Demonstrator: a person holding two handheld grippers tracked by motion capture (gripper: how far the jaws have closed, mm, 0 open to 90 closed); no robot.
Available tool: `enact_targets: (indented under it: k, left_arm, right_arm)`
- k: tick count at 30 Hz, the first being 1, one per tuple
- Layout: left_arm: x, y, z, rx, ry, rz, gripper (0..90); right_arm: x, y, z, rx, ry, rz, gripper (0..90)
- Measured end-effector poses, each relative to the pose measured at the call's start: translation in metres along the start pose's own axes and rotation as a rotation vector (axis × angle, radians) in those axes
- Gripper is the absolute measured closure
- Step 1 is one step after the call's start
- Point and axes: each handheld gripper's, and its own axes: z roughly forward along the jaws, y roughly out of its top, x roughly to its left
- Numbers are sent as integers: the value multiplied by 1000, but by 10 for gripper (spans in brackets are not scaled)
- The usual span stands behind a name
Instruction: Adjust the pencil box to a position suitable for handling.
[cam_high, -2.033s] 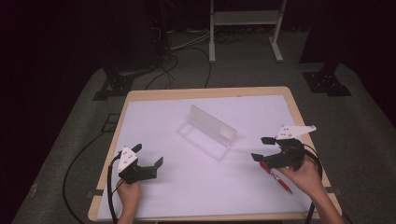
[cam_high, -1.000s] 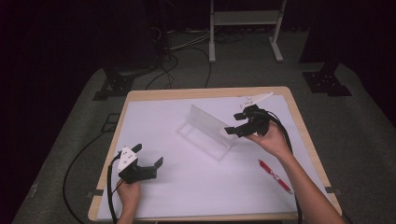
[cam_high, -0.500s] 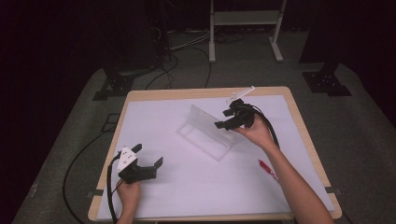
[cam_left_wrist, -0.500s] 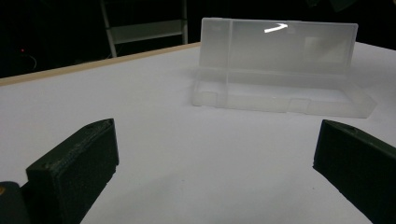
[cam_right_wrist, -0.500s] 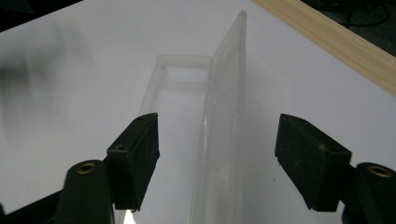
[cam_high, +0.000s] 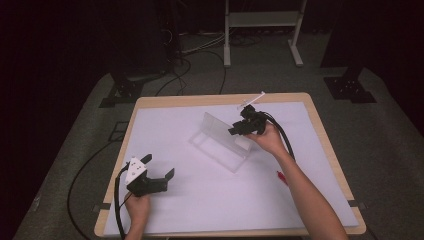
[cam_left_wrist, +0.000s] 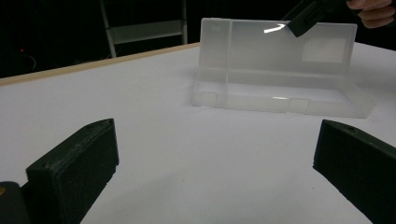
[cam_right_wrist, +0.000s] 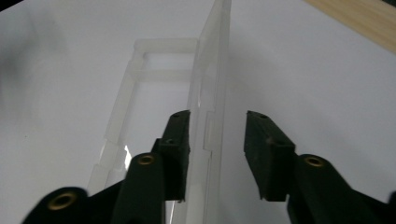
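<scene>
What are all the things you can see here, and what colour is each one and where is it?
Plastic box: one, clear, lid standing open, middle of the table.
Red pen: one, lying on the sheet near the right edge, partly hidden by the arm.
White sheet: one, covering the tabletop.
Table: one, light wood edge showing around the sheet.
Metal stand: one, pale grey, on the floor behind the table.
Cables: several, black, on the floor beyond the table.
Left tool: one, black, open, near the front left, over bare sheet.
Right tool: one, black, its jaws have just been closing, one either side of the upright lid; the right one not touching yet.
</scene>
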Motion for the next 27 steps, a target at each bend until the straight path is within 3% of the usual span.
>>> enact_targets:
  k: [7,17,27]
  left_arm:
    - [0,0,0,0,0,2,0]
    - [0,0,0,0,2,1,0]
    - [-1,0,0,1,2,5,0]
  right_arm:
    - [-5,-3,5,15,58,24,798]
    - [-9,-4,2,20,111,51,814]
    - [-7,-8,-27,41,176,17,814]
